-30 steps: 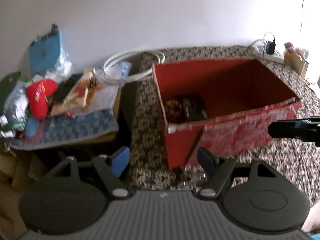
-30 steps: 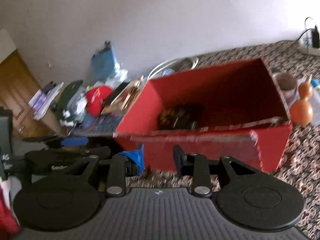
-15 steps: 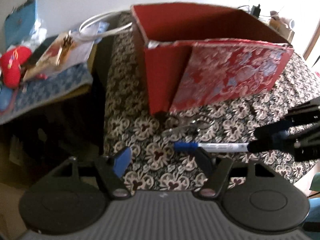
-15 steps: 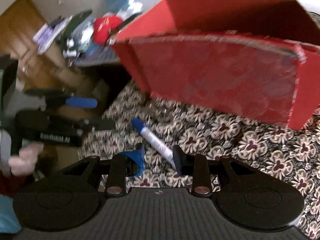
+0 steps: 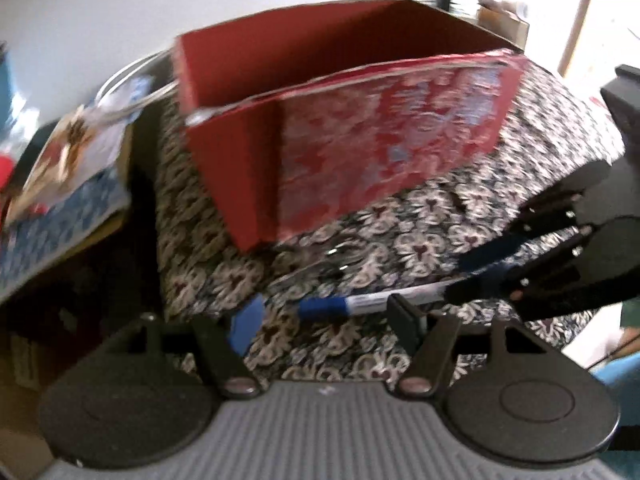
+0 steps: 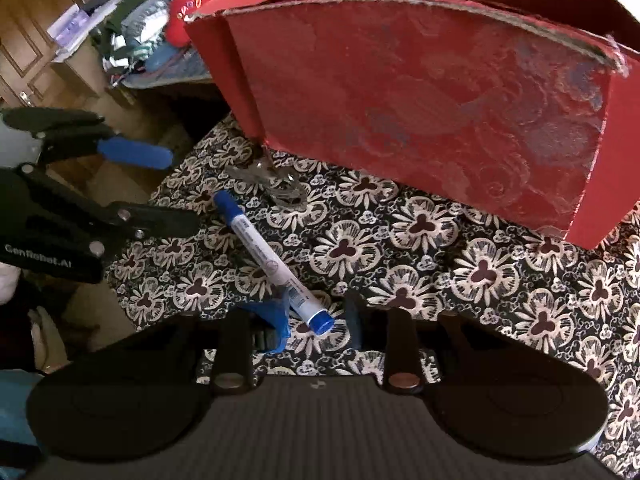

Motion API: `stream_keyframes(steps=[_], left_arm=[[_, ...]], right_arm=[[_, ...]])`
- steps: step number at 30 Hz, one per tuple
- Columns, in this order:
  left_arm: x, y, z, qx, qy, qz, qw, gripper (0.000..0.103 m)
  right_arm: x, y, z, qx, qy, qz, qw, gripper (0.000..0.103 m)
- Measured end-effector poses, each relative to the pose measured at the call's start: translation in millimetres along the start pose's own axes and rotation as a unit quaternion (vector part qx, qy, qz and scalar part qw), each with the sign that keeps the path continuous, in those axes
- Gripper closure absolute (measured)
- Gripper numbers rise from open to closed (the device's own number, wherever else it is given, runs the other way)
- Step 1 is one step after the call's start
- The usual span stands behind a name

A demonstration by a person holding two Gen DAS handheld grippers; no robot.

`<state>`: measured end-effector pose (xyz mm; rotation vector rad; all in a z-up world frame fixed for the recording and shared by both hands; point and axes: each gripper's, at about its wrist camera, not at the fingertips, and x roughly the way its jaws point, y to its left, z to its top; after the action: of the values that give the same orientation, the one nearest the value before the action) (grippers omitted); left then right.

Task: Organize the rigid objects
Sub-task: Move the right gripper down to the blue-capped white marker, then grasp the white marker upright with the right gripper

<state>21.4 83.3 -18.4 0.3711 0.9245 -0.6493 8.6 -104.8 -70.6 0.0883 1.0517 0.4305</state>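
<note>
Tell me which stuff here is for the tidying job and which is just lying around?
For the job:
- blue-capped white marker pen
- shiny metal scissors
- big red cardboard box

Just lying around:
- red cap
- heap of clothes
- white papers

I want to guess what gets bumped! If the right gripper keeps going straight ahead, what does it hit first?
Probably the marker: its near end lies between the open right gripper fingers already. Past it comes the metal thing, then the red box. Depth is hard to judge.
</note>
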Motion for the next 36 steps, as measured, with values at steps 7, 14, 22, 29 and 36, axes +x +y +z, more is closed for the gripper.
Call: stream_keyframes(steps=[7,14,22,29,36], left_arm=[[21.1,-22.9,9.3,0.078,0.006,-0.015,0.9968,0.039],[34.1,-42.8,17.2,0.123,0.009,-0.043,0.9915,0.040],[51.7,-39.3,15.6,0.129,0.026,-0.040,0.9905,0.048],[56.4,-40.8,11.3,0.086,0.057,-0.104,0.9892,0.062],[55.0,-53.9,10.5,0.051,0.052,-0.100,0.9924,0.085]], right_arm=[[-10.9,-17.9,-5.3,0.017,-0.018,-0.042,0.999,0.093],[-26.3,-48.0,-11.8,0.096,-0.032,-0.068,0.992,0.093],[-31.4,-74.2,-21.3,0.246,-0.014,0.068,0.967,0.093],[-19.0,-75.2,-13.4,0.280,-0.005,0.076,0.957,0.093],[-27.3,-92.5,-6.6,0.305,-0.025,0.077,0.949,0.093]])
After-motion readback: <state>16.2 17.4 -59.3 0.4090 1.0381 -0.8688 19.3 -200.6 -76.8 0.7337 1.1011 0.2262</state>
